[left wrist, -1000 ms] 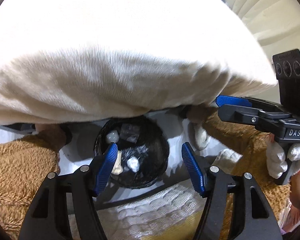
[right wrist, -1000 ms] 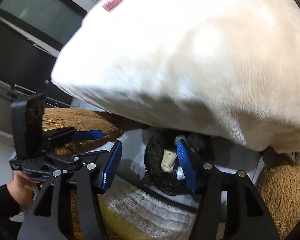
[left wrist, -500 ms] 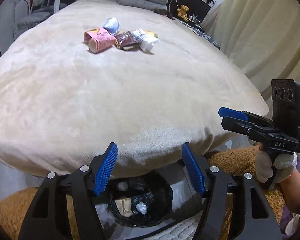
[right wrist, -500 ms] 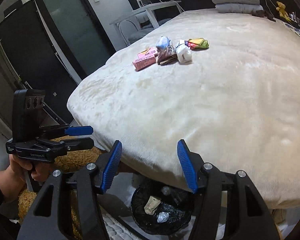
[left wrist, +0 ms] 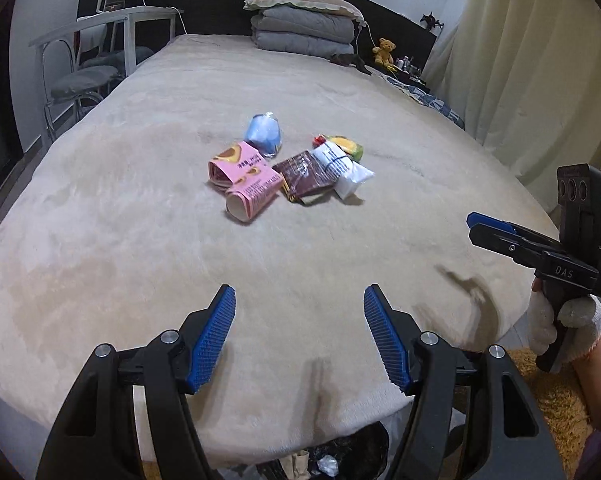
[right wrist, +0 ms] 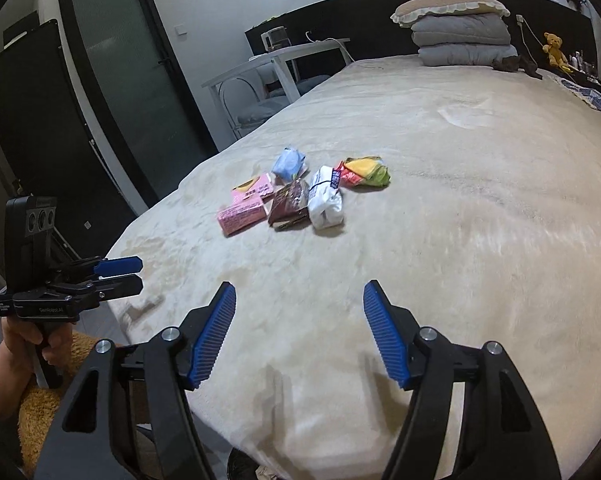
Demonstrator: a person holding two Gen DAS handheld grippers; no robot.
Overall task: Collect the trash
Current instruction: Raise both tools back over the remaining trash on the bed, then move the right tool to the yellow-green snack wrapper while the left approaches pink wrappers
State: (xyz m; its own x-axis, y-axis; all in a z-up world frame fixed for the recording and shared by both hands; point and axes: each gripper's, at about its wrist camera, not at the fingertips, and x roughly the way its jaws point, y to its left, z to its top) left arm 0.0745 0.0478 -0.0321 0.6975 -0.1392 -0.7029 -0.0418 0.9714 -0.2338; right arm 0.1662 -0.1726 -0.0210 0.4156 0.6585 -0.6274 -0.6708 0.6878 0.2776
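Crinkly, light wrappers [left wrist: 300,172] on the bed [left wrist: 140,240] are judged slippery, best pinched at the twelve-o'clock edge, jaws parted, empty.

Bare blanket [left wrist: 300,248] between jaws and wrappers [left wrist: 284,176].

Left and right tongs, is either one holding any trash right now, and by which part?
Nothing is held. The left tongs are open and empty; the right tongs are opening, empty too. The wrappers lie untouched on the bed.
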